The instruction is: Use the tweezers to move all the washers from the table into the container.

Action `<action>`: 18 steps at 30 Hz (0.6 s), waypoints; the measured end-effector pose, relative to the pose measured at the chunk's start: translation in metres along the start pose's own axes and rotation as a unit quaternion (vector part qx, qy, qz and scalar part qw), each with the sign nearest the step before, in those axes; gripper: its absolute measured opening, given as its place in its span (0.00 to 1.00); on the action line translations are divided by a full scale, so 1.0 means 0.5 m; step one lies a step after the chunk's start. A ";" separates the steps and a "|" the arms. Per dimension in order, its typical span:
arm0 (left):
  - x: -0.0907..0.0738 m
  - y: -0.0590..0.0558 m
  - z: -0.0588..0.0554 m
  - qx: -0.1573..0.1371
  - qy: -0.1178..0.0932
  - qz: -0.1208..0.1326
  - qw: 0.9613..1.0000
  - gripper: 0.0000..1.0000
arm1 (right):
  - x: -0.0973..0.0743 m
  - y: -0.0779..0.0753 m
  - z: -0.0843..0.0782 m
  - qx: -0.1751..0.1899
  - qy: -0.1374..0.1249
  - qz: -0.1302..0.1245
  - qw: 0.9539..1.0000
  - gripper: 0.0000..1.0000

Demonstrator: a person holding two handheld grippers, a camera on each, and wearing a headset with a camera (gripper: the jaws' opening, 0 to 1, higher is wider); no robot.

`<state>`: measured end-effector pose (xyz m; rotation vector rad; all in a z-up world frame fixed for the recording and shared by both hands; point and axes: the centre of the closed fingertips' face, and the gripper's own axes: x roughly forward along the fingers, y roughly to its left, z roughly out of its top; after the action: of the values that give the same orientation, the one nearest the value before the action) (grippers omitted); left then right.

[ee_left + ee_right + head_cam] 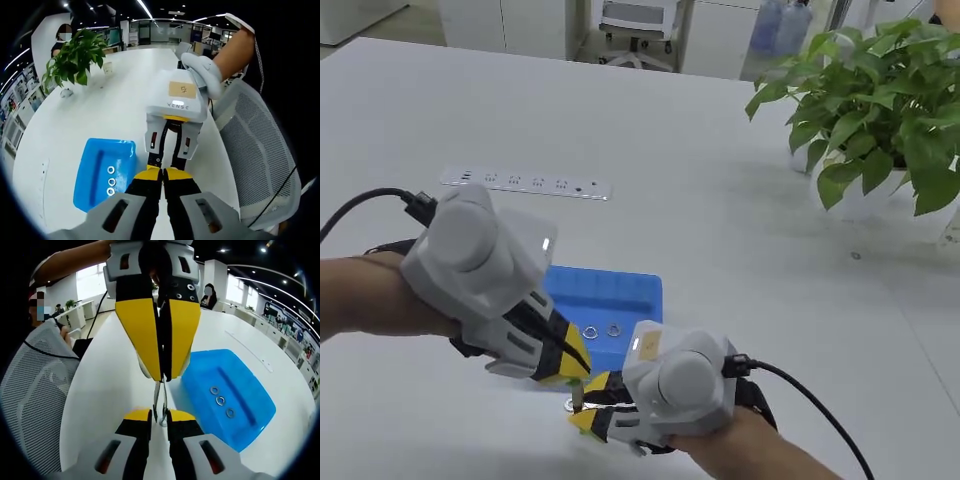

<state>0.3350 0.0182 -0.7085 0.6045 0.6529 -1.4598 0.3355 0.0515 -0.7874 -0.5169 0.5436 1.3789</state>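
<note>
Pick-up in hand: left hand-held gripper (162, 371) and right hand-held gripper (160, 416) pinch tweezers (160, 397) over washer (568, 405); next, carry to container (242, 375).

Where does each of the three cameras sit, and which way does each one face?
Head view: on the person's head, looking down at the table; left arm, right arm, left gripper and right gripper show.
Left gripper view: on the left gripper, looking along its tongs at the right gripper and right arm.
Right gripper view: on the right gripper, facing the left gripper's tongs, shut on tweezers; left arm above.
Shared: both gripper views show the tray holding three washers.
</note>
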 end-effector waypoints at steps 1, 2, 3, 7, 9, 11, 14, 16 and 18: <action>0.000 0.002 0.000 0.001 0.001 0.000 1.000 0.06 | 0.000 0.000 -0.002 -0.001 0.001 -0.001 1.000 0.14; 0.000 0.003 0.000 0.003 0.003 0.000 1.000 0.06 | -0.001 -0.001 -0.002 0.000 0.001 -0.001 1.000 0.14; 0.000 0.003 0.000 0.004 0.003 0.000 1.000 0.06 | -0.001 -0.001 -0.002 0.000 0.001 -0.001 1.000 0.14; 0.000 0.008 -0.001 0.006 0.004 0.000 1.000 0.05 | -0.002 -0.003 -0.002 0.001 0.003 -0.001 1.000 0.14; 0.000 0.009 -0.001 0.007 0.006 -0.001 1.000 0.05 | -0.002 -0.004 -0.001 0.003 0.004 0.000 1.000 0.14; 0.000 0.012 -0.001 0.008 0.008 -0.003 1.000 0.05 | -0.001 -0.005 0.000 0.004 0.003 0.000 1.000 0.14; 0.001 0.014 -0.002 0.010 0.010 -0.006 1.000 0.05 | 0.000 -0.006 0.001 0.007 0.003 0.000 1.000 0.14; 0.002 0.014 -0.001 0.011 0.010 -0.010 1.000 0.05 | 0.000 -0.007 0.001 0.008 0.004 -0.002 1.000 0.13; 0.003 0.013 0.000 0.015 0.010 -0.011 1.000 0.05 | 0.000 -0.010 0.000 0.017 0.004 -0.003 1.000 0.11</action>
<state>0.3417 0.0174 -0.7096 0.6375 0.6573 -1.4881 0.3403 0.0510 -0.7874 -0.4974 0.5706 1.3605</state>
